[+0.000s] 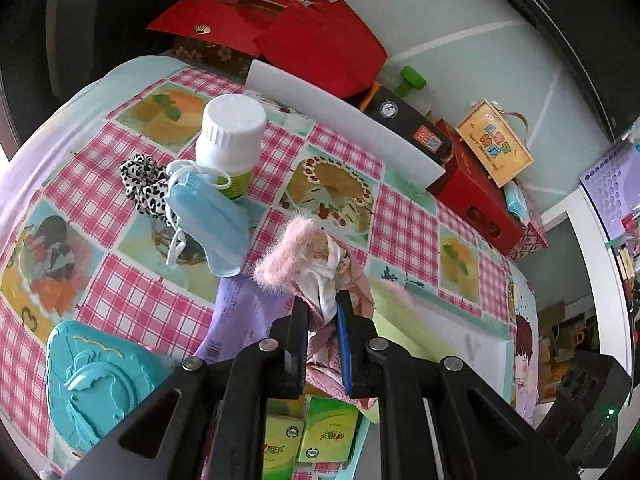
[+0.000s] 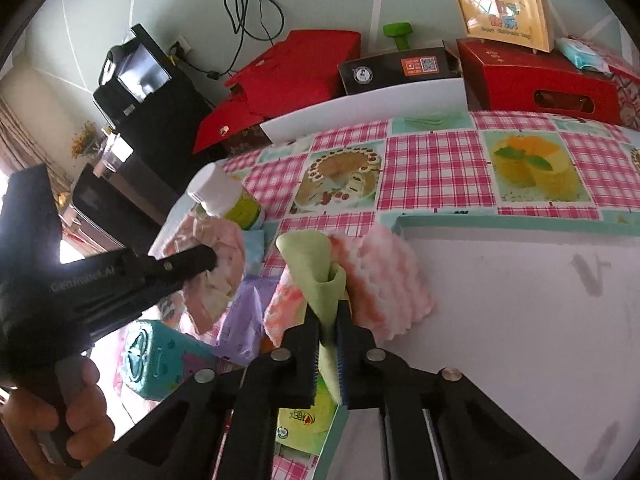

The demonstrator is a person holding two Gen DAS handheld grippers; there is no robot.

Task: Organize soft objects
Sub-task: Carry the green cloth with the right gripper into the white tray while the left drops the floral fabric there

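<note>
Cloth clamped in right tongs, pink sock clamped in left tongs; mid-carry, next likely set both down on white tray.

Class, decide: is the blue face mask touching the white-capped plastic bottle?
Touching. In the left wrist view, the blue face mask lies against the base of the white-capped plastic bottle, its ear loop overlapping the label.
</note>
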